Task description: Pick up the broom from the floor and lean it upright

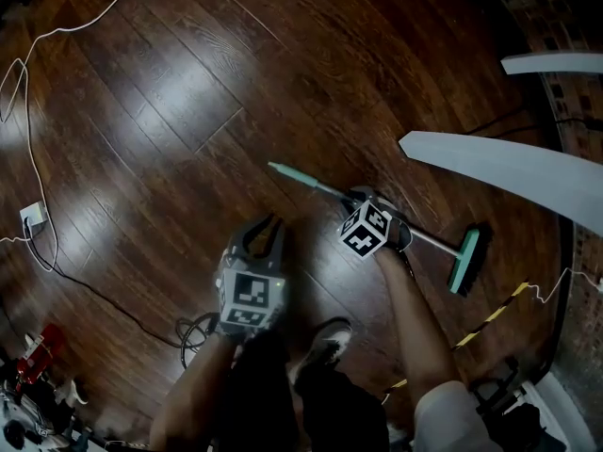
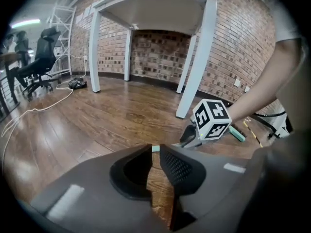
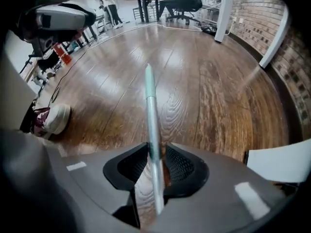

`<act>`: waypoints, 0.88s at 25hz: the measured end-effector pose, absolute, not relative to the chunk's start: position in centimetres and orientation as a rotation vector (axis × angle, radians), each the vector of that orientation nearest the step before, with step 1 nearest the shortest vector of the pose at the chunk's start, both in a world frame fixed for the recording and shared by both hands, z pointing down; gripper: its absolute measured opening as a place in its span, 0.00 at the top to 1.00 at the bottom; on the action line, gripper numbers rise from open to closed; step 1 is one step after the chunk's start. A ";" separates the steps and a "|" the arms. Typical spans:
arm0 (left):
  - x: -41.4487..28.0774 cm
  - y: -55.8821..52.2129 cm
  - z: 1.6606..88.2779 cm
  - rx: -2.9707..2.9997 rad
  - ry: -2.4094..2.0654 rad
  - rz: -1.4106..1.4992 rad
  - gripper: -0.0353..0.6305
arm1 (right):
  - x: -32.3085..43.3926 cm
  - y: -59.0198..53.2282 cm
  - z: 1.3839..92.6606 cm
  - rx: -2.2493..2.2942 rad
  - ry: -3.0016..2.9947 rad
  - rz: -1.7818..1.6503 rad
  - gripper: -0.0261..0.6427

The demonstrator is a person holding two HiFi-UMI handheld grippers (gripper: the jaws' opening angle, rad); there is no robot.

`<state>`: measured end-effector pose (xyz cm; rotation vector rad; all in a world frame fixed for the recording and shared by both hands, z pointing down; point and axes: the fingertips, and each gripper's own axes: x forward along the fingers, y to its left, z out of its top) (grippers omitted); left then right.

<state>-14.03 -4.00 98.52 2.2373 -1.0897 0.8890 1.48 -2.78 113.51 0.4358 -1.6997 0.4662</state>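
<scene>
The broom [image 1: 325, 189] lies flat on the dark wood floor, with a teal handle tip [image 1: 283, 170], a metal shaft and a teal brush head [image 1: 465, 260]. My right gripper [image 1: 372, 205] points down over the middle of the shaft. In the right gripper view the shaft [image 3: 151, 115] runs between its open pads, and my right gripper [image 3: 154, 161] straddles it without a clear squeeze. My left gripper [image 1: 267, 229] hangs open just left of the handle end, holding nothing. The left gripper view shows my left gripper [image 2: 154, 157] with bare floor in its narrow gap and the teal tip [image 2: 155, 148] just beyond.
A white table [image 1: 509, 163] stands to the right, its legs [image 2: 197, 57] in front of a brick wall. Cables [image 1: 38, 186] trail over the floor at left. The person's shoe [image 1: 325, 342] is close behind the grippers. Yellow-black tape [image 1: 490, 318] marks the floor at right.
</scene>
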 end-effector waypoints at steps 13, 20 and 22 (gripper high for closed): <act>-16.6 -3.0 96.9 2.154 -1.151 0.900 0.88 | 1.9 -2.1 112.0 0.423 -1.664 0.372 0.83; -15.4 -3.2 93.6 2.168 -1.147 0.872 0.87 | 3.4 -3.3 107.1 0.521 -1.694 0.346 0.83; -14.6 -3.2 92.5 2.187 -1.134 0.864 0.87 | 3.6 -3.0 105.7 0.536 -1.702 0.331 0.83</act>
